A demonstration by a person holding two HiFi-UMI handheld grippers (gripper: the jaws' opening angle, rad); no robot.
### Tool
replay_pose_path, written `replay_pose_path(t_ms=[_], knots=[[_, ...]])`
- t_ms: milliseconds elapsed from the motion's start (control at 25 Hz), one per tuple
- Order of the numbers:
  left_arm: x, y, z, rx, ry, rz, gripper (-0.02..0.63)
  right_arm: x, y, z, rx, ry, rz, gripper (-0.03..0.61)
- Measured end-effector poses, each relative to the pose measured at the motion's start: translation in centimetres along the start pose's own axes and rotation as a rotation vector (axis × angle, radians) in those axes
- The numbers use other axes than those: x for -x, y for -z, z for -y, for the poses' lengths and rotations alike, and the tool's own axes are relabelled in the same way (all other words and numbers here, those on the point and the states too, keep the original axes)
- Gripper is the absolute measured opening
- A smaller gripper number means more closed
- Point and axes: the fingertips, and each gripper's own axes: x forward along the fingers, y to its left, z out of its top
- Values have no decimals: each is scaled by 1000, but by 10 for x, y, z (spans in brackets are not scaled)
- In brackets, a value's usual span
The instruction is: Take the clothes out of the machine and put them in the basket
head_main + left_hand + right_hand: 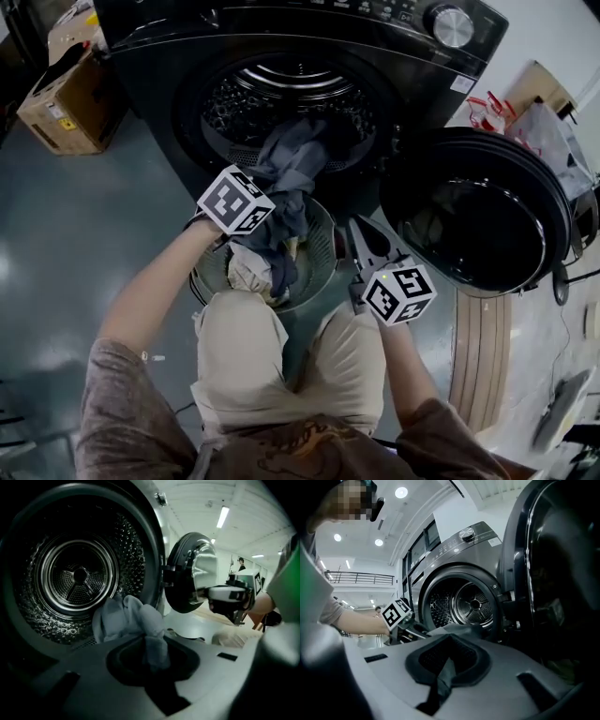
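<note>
The left gripper [154, 660] has its jaws pinched on a grey cloth [124, 618] that trails from the drum [79, 576] mouth down into the basket [323, 239]. The basket sits on the floor against the machine [281, 37], just ahead of the person's knees. The right gripper [443, 679] has its jaws closed on a dark strip [446, 667] of fabric, just right of the basket, beside the open door [487, 225].
</note>
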Motion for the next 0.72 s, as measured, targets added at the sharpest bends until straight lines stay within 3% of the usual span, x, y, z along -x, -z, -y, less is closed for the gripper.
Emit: replay_pose_path(t_ms=[320,560,640,720], knots=[[41,32,59,39,78,-1,71,-16,11,-6,-19,-32,-15,-3],[55,52,69,71,63,7,83,-27,15,-13,-23,-53,-22,-2],[51,59,63,73,27,1,123,-28,14,-15,-19,-57,-21,-2],[50,60,59,84,10,14,236,-27,13,-14,-18,-54,-18,-2]])
